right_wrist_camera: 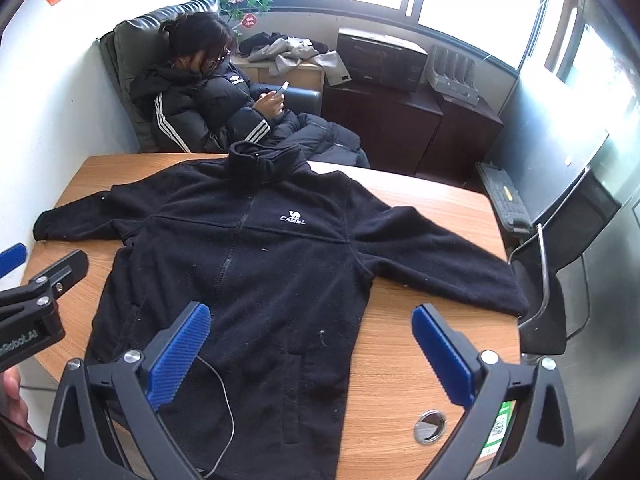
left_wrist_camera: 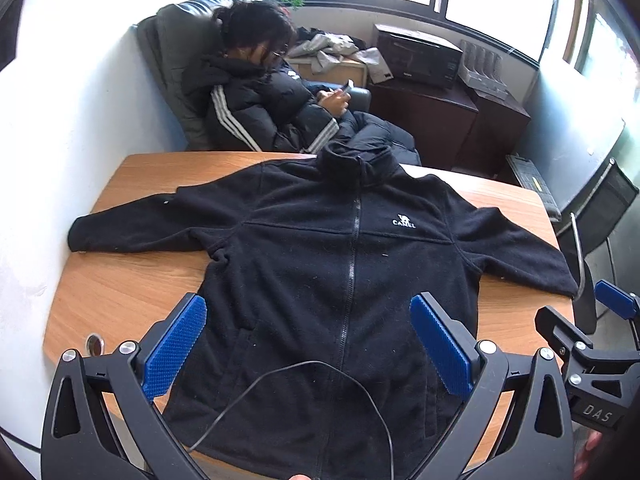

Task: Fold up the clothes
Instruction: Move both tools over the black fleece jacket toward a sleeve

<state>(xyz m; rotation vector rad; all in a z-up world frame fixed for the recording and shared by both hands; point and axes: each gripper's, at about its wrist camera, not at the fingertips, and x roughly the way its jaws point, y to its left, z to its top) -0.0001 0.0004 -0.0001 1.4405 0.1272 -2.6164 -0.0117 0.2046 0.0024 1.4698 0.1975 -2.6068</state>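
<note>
A black fleece jacket (left_wrist_camera: 320, 264) with a white CAMEL logo lies flat and zipped on the wooden table (left_wrist_camera: 132, 292), sleeves spread out to both sides, collar at the far edge. My left gripper (left_wrist_camera: 308, 344) is open and empty above the jacket's lower body. My right gripper (right_wrist_camera: 312, 356) is open and empty above the jacket's (right_wrist_camera: 240, 264) lower right hem and the bare table (right_wrist_camera: 400, 360). The right gripper also shows at the right edge of the left wrist view (left_wrist_camera: 616, 308).
A thin cable (left_wrist_camera: 304, 376) lies over the jacket's hem. A person in a black puffer coat (left_wrist_camera: 260, 92) sits in a chair behind the table. A black chair (right_wrist_camera: 552, 288) stands at the table's right end. Grommet holes (right_wrist_camera: 430, 426) sit near the front corners.
</note>
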